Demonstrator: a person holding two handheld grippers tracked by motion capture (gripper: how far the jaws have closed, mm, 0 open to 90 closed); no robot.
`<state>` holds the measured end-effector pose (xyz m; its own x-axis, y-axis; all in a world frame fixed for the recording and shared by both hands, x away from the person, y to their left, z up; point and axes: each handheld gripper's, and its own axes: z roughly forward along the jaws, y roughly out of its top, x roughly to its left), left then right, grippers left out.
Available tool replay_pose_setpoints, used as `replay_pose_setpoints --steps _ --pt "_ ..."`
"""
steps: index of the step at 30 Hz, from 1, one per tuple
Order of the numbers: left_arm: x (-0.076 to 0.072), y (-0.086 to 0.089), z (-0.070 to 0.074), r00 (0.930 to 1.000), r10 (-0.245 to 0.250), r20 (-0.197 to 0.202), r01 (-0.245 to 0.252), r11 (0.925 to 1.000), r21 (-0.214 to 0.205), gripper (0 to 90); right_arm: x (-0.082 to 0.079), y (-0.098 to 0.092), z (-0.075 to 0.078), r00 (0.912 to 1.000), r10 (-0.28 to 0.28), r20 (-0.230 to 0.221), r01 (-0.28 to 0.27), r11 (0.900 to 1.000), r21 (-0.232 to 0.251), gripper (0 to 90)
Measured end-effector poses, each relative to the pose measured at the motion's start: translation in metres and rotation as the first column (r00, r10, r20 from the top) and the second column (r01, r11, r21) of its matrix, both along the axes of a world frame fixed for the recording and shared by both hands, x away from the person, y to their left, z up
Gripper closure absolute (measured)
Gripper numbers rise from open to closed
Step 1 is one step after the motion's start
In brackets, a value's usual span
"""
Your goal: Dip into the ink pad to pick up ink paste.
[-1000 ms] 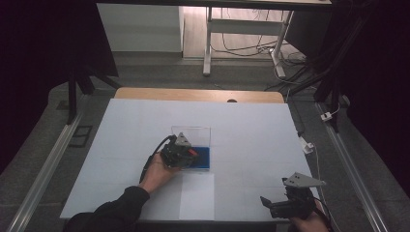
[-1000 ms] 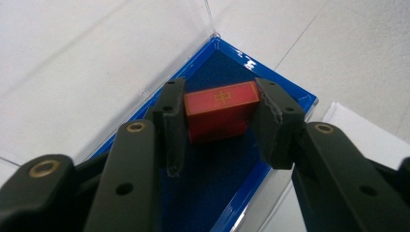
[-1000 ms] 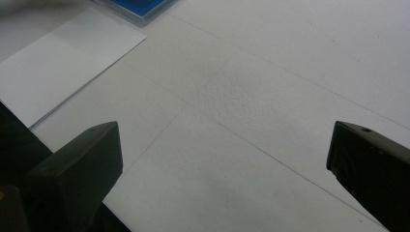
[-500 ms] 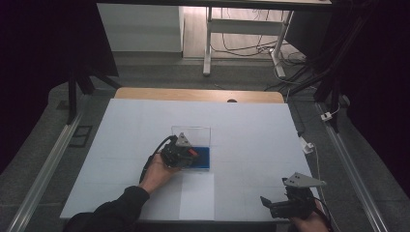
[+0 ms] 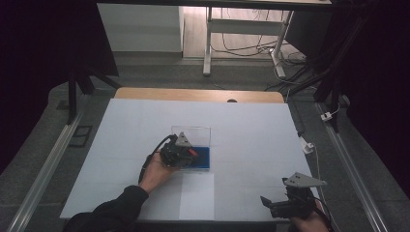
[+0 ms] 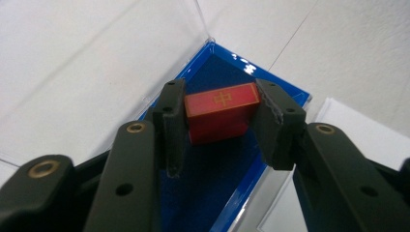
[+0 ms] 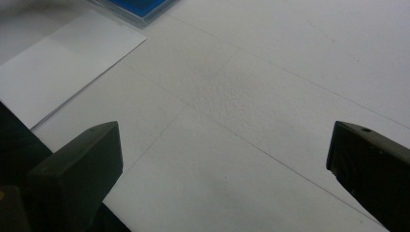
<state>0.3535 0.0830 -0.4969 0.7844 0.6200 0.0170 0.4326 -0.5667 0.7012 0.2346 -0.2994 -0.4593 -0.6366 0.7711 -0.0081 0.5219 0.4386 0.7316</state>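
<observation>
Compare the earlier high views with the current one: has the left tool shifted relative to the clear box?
No. The left tool sits at the same spot over the clear box, gripping the red block.

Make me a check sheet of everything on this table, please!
Surface: white table cover, wooden edge at the far side.
Job's things: red block with a gold mark, over the blue-lined clear box.
Clutter: white paper sheet near the box.
Grippers: left hand-held gripper shut on the red block; right hand-held gripper open, holding nothing.
Cables: black cable trails from the left hand-held gripper.
Surroundings: grey floor, white frame legs, dark curtains.
</observation>
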Motion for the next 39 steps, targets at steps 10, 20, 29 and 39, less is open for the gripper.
replay_pose_setpoints --steps 10,20,29,39 --pt "-0.008 0.007 0.012 0.9995 -0.019 -0.024 0.017 0.998 -0.061 57.7 0.0 0.0 0.0 1.0 -0.004 0.001 0.004 1.0 0.005 0.0" --pt "-0.018 0.009 0.018 0.9985 -0.042 -0.035 0.04 0.9967 -0.071 57.7 0.0 -0.001 0.0 1.0 -0.005 0.004 0.005 1.0 0.007 0.0" --pt "-0.029 0.015 0.025 0.9968 -0.062 -0.05 0.056 0.9916 -0.116 57.7 -0.001 0.0 0.0 1.0 -0.005 0.006 0.005 1.0 0.009 0.0" --pt "-0.042 0.017 0.029 0.9949 -0.083 -0.058 0.075 0.9886 -0.131 57.7 -0.001 -0.001 0.001 1.0 -0.005 0.006 0.005 0.9999 0.011 0.0"
